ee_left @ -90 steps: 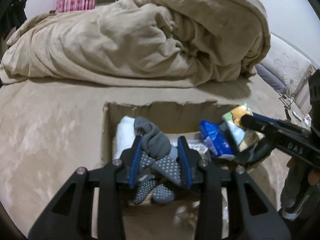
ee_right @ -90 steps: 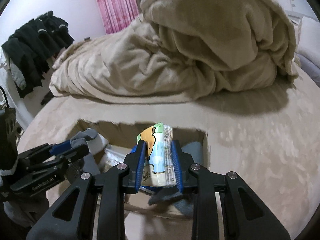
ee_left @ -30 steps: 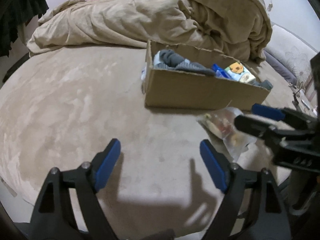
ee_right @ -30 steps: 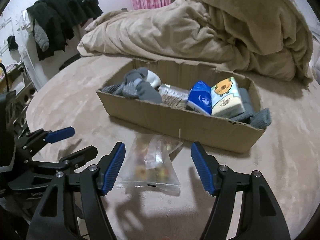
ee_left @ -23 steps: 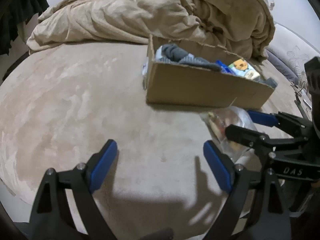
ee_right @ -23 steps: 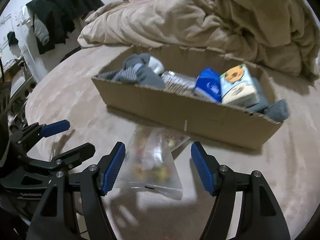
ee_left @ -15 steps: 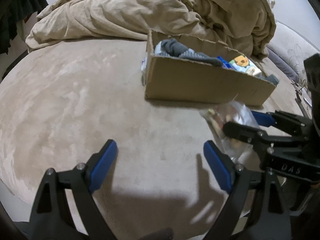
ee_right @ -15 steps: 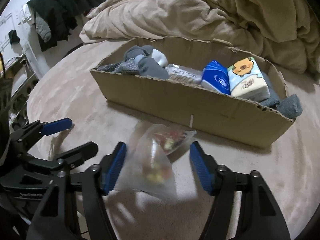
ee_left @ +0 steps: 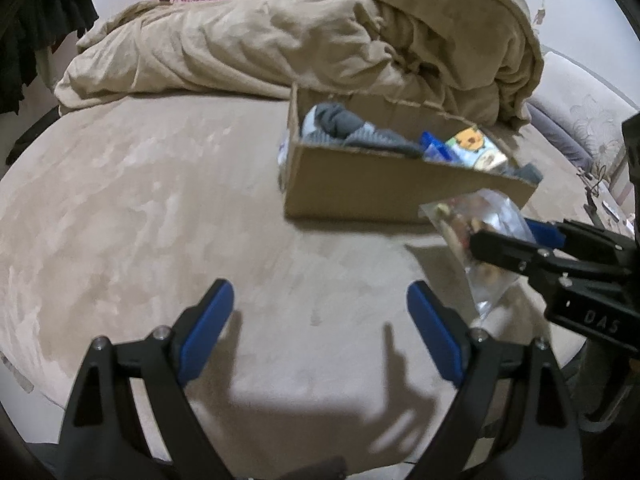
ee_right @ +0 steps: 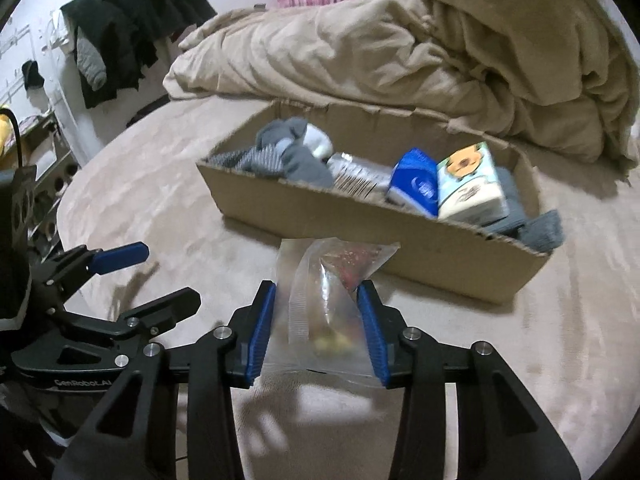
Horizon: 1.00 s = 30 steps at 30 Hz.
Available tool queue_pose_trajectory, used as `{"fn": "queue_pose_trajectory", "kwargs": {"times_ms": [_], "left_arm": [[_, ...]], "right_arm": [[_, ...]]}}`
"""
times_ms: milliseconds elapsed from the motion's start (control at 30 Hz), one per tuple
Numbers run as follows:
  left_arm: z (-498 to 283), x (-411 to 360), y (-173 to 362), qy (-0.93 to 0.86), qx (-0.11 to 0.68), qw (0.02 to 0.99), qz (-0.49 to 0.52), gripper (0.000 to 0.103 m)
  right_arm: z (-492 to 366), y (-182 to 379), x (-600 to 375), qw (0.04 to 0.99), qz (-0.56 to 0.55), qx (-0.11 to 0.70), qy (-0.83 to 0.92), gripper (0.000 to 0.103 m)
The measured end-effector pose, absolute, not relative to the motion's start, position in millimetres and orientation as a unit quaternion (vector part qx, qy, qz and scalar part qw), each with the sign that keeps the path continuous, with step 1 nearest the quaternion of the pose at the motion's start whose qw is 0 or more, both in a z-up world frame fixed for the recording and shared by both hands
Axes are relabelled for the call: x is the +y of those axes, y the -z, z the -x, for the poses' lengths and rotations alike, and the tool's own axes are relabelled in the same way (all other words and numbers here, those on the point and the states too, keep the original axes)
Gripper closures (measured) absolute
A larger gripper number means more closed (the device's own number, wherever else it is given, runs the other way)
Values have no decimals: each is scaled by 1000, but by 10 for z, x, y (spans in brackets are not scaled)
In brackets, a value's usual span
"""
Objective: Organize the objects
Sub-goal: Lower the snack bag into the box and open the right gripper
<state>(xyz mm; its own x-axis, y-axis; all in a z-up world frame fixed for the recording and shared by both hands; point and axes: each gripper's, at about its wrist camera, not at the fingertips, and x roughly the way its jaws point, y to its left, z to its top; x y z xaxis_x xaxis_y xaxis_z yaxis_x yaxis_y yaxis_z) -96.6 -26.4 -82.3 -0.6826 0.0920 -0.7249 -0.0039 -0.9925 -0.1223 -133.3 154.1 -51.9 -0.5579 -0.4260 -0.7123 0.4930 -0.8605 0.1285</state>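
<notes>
A cardboard box [ee_right: 344, 216] stands on the beige bed and holds grey socks [ee_right: 288, 152], a blue packet [ee_right: 416, 188] and a tissue pack with a cartoon face [ee_right: 468, 188]. It also shows in the left wrist view [ee_left: 360, 184]. My right gripper [ee_right: 318, 300] is shut on a clear plastic bag of snacks [ee_right: 328, 296] and holds it lifted in front of the box. The bag [ee_left: 476, 232] and the right gripper [ee_left: 516, 240] show in the left wrist view. My left gripper [ee_left: 320, 304] is open and empty above the bed; it also shows in the right wrist view [ee_right: 156, 276].
A bunched beige duvet [ee_left: 320, 40] lies behind the box. Dark clothes [ee_right: 132, 28] hang at the far left. A pillow [ee_left: 576, 120] lies at the right. The bed's edge [ee_left: 24, 380] runs close to the grippers.
My right gripper has closed on the snack bag and lifted it off the bed. My left gripper has stayed open and hardly moved.
</notes>
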Motion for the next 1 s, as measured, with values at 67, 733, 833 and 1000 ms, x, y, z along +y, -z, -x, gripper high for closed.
{"fn": "queue_pose_trajectory", "kwargs": {"times_ms": [67,733,833,1000], "left_arm": [[965,-246,754,-919,-56,27,389,13],[1533,-121,142,-946,-35,52,319,13],[1690,-124,187,-942,-45,53,328,13],[1871,-139,276,-941,-37,47,334,13]], "right_arm": [[1316,447,1571,258,-384,37,886,59],[1627,-298,1881,248,-285,-24,926,59],[1777,-282,1891,252,-287,-34,924,59],[2048,-181,1854,255,-300,-44,918,59]]}}
